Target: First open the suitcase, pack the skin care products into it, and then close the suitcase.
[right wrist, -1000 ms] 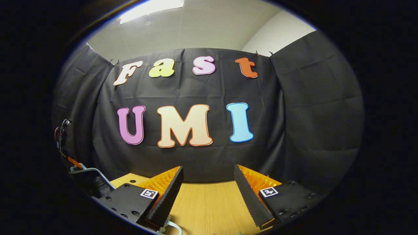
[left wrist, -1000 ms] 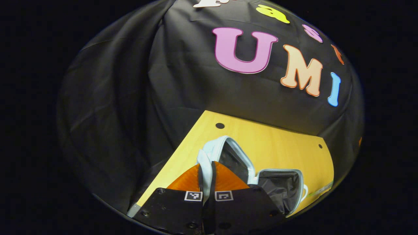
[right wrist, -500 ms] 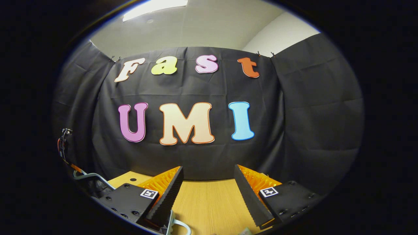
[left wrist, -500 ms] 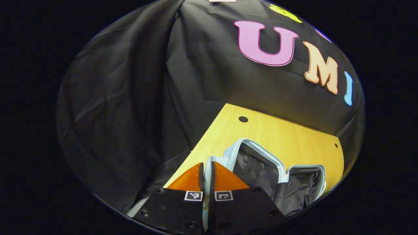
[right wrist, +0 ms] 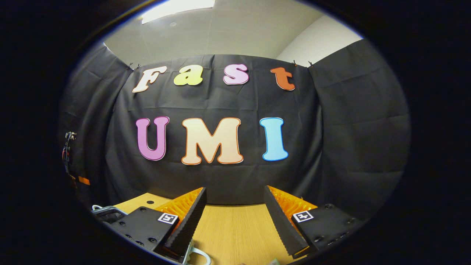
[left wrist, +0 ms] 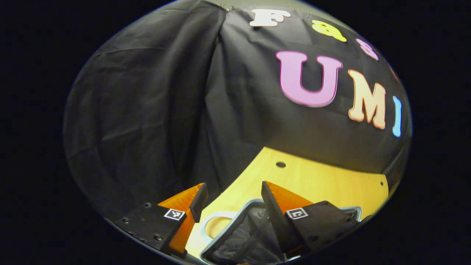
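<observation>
Both tongs parted, open suitcase (left wrist: 243,235) under left tongs (left wrist: 232,191)

- Left gripper (left wrist: 232,191): fingers spread apart, nothing between them.
- Suitcase (left wrist: 239,235) lies open on the wooden table (left wrist: 323,180), dark lining showing, pale handle loop (left wrist: 215,221) beside it.
- Small round hole (left wrist: 280,164) in tabletop.

left gripper view: low, tilted, near table (left wrist: 323,180) | right gripper view: level | shared: table
</observation>
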Demonstrator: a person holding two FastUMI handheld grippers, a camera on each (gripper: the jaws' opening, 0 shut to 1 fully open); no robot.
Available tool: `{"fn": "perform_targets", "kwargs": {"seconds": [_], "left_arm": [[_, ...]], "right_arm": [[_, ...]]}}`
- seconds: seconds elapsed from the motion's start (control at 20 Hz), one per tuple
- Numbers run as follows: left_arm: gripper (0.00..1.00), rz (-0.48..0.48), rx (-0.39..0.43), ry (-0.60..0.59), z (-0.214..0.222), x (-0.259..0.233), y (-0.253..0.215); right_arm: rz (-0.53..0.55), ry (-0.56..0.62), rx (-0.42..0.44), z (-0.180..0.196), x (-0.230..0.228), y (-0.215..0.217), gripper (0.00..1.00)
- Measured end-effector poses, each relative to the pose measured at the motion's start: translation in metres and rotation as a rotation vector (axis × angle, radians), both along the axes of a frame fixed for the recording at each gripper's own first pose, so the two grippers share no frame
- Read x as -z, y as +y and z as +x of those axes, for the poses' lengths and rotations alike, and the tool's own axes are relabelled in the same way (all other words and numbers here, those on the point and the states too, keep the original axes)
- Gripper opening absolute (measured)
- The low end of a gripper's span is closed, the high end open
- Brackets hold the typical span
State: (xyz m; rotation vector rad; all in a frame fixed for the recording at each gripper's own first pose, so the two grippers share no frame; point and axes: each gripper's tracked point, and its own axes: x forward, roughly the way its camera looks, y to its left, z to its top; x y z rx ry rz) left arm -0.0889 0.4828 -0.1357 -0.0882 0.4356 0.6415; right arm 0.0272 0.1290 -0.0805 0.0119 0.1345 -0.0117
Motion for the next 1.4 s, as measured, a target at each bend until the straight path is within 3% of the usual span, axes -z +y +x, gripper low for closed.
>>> {"fn": "perform_targets", "kwargs": {"seconds": [0.1, 0.25, 0.5, 0.9, 1.4], "left_arm": [[0.84, 0.054, -0.004, -0.061, 0.003, -0.025, -0.012], [0.91, 0.097, 0.008, -0.133, 0.01, -0.051, -0.049], [0.93, 0.172, 0.081, -0.226, 0.038, -0.084, -0.124], [0.92, 0.168, 0.267, -0.226, 0.076, -0.077, -0.254], [0.94, 0.155, 0.447, -0.172, 0.079, -0.05, -0.375]], "right_arm": [[-0.009, -0.011, -0.006, -0.001, -0.003, -0.007, 0.97], [-0.028, -0.031, -0.009, -0.001, -0.007, -0.021, 0.96], [-0.039, -0.058, -0.023, 0.0, -0.017, -0.045, 0.97], [-0.011, -0.029, -0.031, 0.005, -0.007, -0.094, 0.98], [0.009, -0.014, -0.071, -0.001, 0.002, -0.122, 0.98]]}}
